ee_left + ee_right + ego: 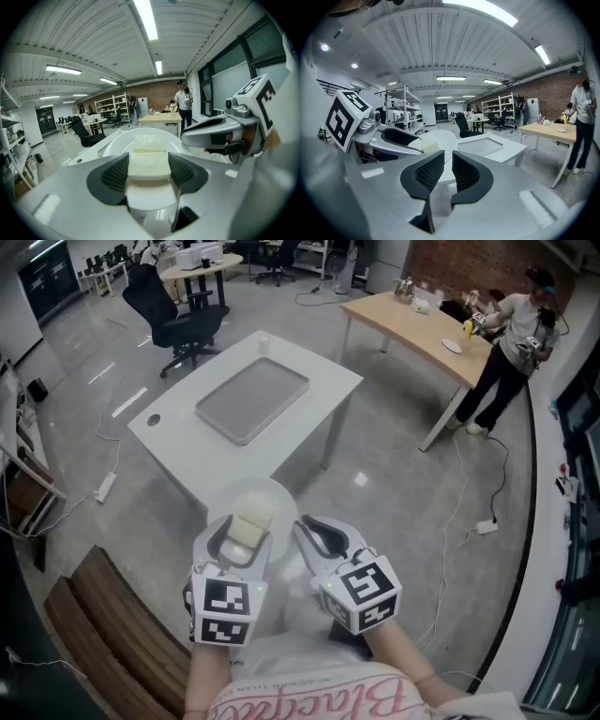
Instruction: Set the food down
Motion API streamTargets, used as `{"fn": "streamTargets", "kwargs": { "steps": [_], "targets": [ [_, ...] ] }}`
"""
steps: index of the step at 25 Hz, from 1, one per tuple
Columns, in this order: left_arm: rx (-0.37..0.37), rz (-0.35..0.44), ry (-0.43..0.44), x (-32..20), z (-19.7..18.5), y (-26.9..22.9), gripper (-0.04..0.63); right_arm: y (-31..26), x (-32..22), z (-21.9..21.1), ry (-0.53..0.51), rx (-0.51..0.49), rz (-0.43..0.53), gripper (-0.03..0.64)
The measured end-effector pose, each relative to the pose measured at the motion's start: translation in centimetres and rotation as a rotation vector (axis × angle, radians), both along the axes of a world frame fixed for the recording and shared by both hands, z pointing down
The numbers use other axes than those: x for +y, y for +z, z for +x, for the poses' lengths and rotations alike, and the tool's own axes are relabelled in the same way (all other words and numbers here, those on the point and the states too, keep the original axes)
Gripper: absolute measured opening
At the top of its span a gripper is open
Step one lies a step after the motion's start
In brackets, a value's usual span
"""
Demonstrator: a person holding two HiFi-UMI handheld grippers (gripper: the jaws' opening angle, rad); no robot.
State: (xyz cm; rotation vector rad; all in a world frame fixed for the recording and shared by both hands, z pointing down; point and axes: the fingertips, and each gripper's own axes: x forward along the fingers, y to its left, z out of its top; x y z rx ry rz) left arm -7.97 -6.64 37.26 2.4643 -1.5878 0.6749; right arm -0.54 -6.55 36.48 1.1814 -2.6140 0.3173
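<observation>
While the left gripper (pixel 240 538) clamps the pale cream rectangular food block (pixel 149 159) above the round white plate (pixel 246 488), whose rim the right gripper (pixel 447 168) pinches, the shallow grey rectangular tray (pixel 251 399) on the white table (pixel 319 381) lies straight ahead, well apart; both hands look equally near.

One camera sits on my head, looking steeply down. Two ride close behind my fingers (pixel 115 176), looking forward. All three see the white table (pixel 178 427).
</observation>
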Motion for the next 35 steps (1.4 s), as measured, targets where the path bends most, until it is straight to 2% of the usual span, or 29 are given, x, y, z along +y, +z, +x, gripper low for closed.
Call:
{"fn": "streamTargets", "kwargs": {
  "steps": [3, 8, 13, 20, 25, 35],
  "targets": [
    [-0.011, 0.01, -0.009, -3.2, 0.8, -0.5, 0.261, -0.3, -3.4, 1.0, -0.009, -0.024, -0.021, 0.067],
    [-0.036, 0.043, -0.023, -7.8, 1.9, -1.3, 0.261, -1.0, -8.3, 1.9, -0.044, -0.088, -0.041, 0.051],
    [-0.061, 0.038, -0.031, -10.3, 2.6, -0.4, 0.261, -0.4, -10.7, 1.9, -0.047, -0.037, 0.003, 0.002],
    [-0.067, 0.023, -0.025, -12.7, 2.3, 0.0, 0.262, 0.2, -13.0, 1.6, -0.053, -0.024, -0.006, 0.006],
    [-0.065, 0.012, -0.014, -15.0, 2.3, 0.7, 0.261, 1.0, -14.8, 1.2, -0.054, -0.015, -0.019, 0.038],
    [-0.033, 0.015, 0.018, -23.1, 0.8, 2.6, 0.262, 2.6, -23.0, 0.0, -0.046, 0.035, -0.038, 0.018]
  ]
}}
